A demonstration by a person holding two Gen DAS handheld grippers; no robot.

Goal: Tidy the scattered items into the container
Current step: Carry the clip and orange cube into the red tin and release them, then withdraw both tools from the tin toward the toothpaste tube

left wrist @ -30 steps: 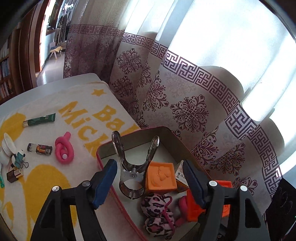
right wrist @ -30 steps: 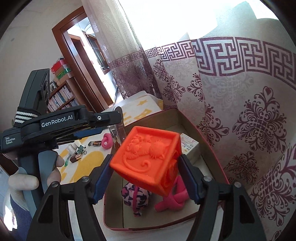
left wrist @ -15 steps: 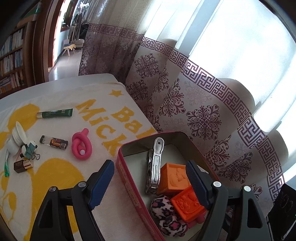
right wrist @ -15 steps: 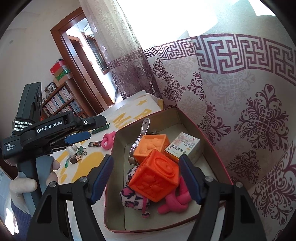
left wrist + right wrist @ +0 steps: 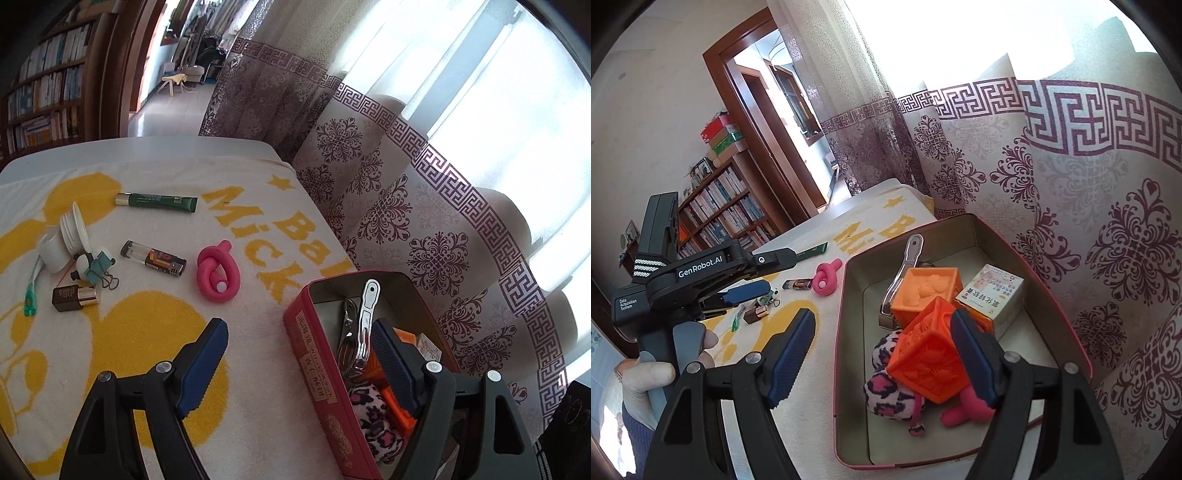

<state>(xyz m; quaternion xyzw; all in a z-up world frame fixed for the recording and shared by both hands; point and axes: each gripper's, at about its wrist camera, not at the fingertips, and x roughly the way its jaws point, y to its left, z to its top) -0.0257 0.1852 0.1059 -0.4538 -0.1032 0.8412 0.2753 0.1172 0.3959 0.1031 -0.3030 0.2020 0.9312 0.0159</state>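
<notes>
The right gripper (image 5: 882, 356) had let go of the cube (image 5: 927, 363), which now lay in the tin (image 5: 849, 295) on the plush (image 5: 886, 391); its jaws stood spread, empty. The left gripper (image 5: 299, 363), also released, had swung toward the pink knot (image 5: 218, 273) at 11 o'clock, likely next for pickup

Ahead of the left gripper (image 5: 299, 354), terry-cloth towel (image 5: 155, 332), nubby and matt, carrying a smooth rubbery pink knot (image 5: 218, 272) and a glossy green tube (image 5: 157, 201). Just right of its fingers, painted tin box (image 5: 314, 365) with dull bare-metal inner walls, holding a shiny polished steel clip (image 5: 364, 325). Between the right gripper (image 5: 882, 352) fingers, matt embossed orange block (image 5: 923, 360), fuzzy leopard-print plush (image 5: 886, 384) and printed paper carton (image 5: 995, 295).
</notes>
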